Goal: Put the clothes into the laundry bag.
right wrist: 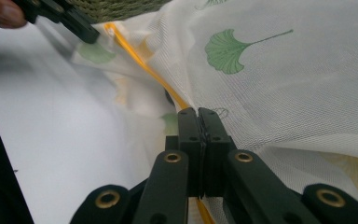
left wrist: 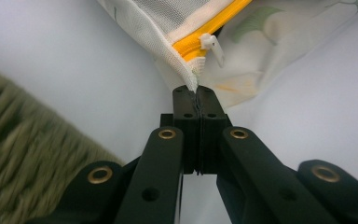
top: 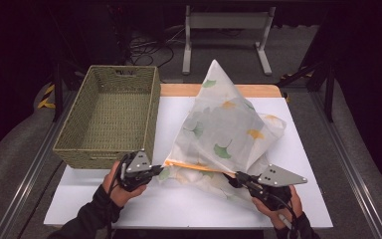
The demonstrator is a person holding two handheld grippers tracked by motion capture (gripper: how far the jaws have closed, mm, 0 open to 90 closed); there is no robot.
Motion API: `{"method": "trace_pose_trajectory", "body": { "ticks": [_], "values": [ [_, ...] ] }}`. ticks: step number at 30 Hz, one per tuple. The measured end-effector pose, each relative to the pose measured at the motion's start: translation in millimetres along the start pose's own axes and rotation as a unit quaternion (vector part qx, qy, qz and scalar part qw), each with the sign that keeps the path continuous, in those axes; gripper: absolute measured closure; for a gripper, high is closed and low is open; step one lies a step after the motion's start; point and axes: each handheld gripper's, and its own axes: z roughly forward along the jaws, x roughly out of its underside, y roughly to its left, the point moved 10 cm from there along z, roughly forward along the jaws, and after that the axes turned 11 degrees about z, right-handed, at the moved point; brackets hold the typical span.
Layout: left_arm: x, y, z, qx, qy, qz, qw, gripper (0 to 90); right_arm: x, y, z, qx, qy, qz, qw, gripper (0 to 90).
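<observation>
A white mesh bag (top: 224,124) printed with green and yellow leaves stands up in a peak on the white table top (top: 179,206). Its yellow zipper (top: 194,167) runs taut along the near edge between my two grippers. My left gripper (top: 160,171) is shut on the bag's corner (left wrist: 168,28) just past the zipper's end (left wrist: 205,32), where a white pull tab (left wrist: 213,46) hangs. My right gripper (top: 231,177) is shut on the fabric by the zipper's other end (right wrist: 144,65); the mesh (right wrist: 284,84) rises beyond its closed jaws (right wrist: 199,112).
A woven green-brown basket (top: 99,158), empty inside, sits at the table's left, close behind my left hand. A grey metal frame (top: 226,20) stands on the floor beyond the table. My left gripper (right wrist: 91,35) shows far off in the right gripper view.
</observation>
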Motion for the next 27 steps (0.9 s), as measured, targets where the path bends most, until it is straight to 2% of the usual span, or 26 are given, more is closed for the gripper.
{"method": "trace_pose_trajectory", "body": {
  "ticks": [3, 4, 6, 10, 11, 12, 13, 15, 17, 19, 23, 24, 26, 27],
  "values": [
    [15.6, -2.8, -9.8, -0.001, 0.006, -0.01, 0.9999, 89.0, 1.7, 12.5, 17.1, -0.007, 0.019, -0.02, 0.9996, 89.3],
    [20.1, -3.6, -11.0, -0.002, 0.01, -0.013, 0.9999, 89.0, 1.7, 12.5, 17.1, -0.007, 0.019, -0.02, 0.9996, 89.3],
    [38.0, -9.4, -13.4, 0.003, 0.028, -0.018, 0.9994, 89.0, 4.0, 17.5, 23.8, -0.012, 0.029, -0.025, 0.9992, 89.3],
    [45.3, -12.8, -14.8, 0.0, 0.027, -0.016, 0.9995, 88.3, 7.4, 23.8, 32.8, -0.016, 0.04, -0.032, 0.9986, 89.3],
    [44.4, -13.7, -16.2, -0.004, 0.019, -0.015, 0.9997, 86.8, 8.2, 24.9, 34.6, -0.017, 0.041, -0.032, 0.9985, 89.3],
    [42.8, -13.0, -19.4, -0.015, 0.014, -0.013, 0.9997, 81.2, 9.1, 25.3, 36.2, -0.015, 0.043, -0.034, 0.9984, 89.3],
    [40.5, -13.3, -22.0, -0.017, 0.007, -0.012, 0.9998, 76.3, 9.7, 26.0, 37.6, -0.015, 0.044, -0.033, 0.9984, 89.3],
    [28.8, -16.2, -31.0, -0.016, -0.027, -0.005, 0.9995, 72.4, 9.6, 26.5, 38.2, -0.015, 0.044, -0.034, 0.9983, 89.3],
    [16.9, -23.8, -35.3, 0.0, -0.05, 0.005, 0.9988, 73.2, 8.3, 26.0, 38.1, -0.014, 0.042, -0.032, 0.9985, 89.3],
    [3.2, -34.4, -32.6, 0.014, -0.058, 0.026, 0.9979, 72.1, 6.2, 25.6, 38.6, -0.013, 0.038, -0.028, 0.9988, 89.3],
    [-18.9, -56.4, -7.9, 0.051, -0.051, 0.054, 0.9959, 67.4, 2.1, 26.9, 40.2, -0.013, 0.034, -0.029, 0.9989, 89.3],
    [-18.9, -56.4, -7.9, 0.051, -0.051, 0.054, 0.9959, 65.7, 1.3, 27.2, 40.3, -0.013, 0.034, -0.029, 0.9989, 89.3],
    [-38.7, -74.4, 10.2, 0.077, -0.05, 0.083, 0.9923, 63.2, 0.4, 27.1, 40.2, -0.013, 0.033, -0.029, 0.999, 89.3],
    [-51.0, -87.5, 21.0, 0.096, -0.051, 0.1, 0.9891, 61.4, -0.4, 26.9, 40.1, -0.013, 0.031, -0.027, 0.9991, 89.3]
  ]
}}
